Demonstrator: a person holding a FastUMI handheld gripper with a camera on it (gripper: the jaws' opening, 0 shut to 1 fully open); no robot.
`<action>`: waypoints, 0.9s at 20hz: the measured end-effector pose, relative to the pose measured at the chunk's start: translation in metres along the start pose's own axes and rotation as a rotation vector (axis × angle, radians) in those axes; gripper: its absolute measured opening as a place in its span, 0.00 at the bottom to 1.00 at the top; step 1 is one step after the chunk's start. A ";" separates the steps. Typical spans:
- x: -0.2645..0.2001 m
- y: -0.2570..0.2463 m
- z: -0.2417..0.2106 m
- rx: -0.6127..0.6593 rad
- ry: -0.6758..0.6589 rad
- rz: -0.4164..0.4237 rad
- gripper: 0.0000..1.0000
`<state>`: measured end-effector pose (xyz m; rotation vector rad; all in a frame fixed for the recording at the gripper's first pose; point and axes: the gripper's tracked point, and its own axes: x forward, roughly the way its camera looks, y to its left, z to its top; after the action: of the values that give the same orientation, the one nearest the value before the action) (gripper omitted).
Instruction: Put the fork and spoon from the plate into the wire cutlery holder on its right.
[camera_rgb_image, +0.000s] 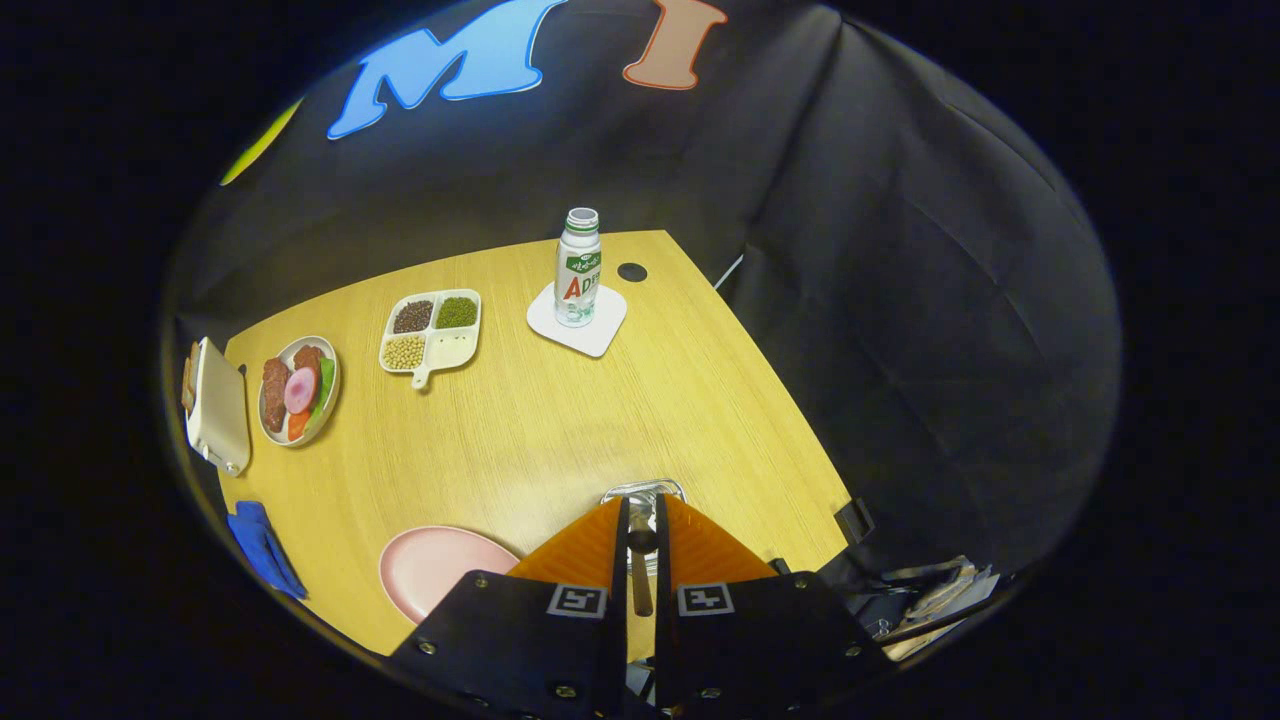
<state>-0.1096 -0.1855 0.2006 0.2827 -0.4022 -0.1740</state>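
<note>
With the gripper (641, 520) jaws closed on 1 utensil (641, 570), seemingly the spoon, directly above the wire cutlery holder (643, 490) beside the pink plate (430, 565), you should lower, then release.

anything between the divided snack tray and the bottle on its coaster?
Nothing: in the gripper view, bare wooden tabletop separates the divided tray from the bottle on its white coaster. Gripper is shut on a utensil.
</note>
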 end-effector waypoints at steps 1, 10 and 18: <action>0.002 0.001 0.000 -0.001 0.001 0.012 0.12; -0.004 0.004 0.002 0.024 -0.020 0.044 0.17; -0.025 0.017 0.028 0.081 -0.196 0.110 0.17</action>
<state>-0.1423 -0.1706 0.2215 0.3235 -0.6187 -0.0772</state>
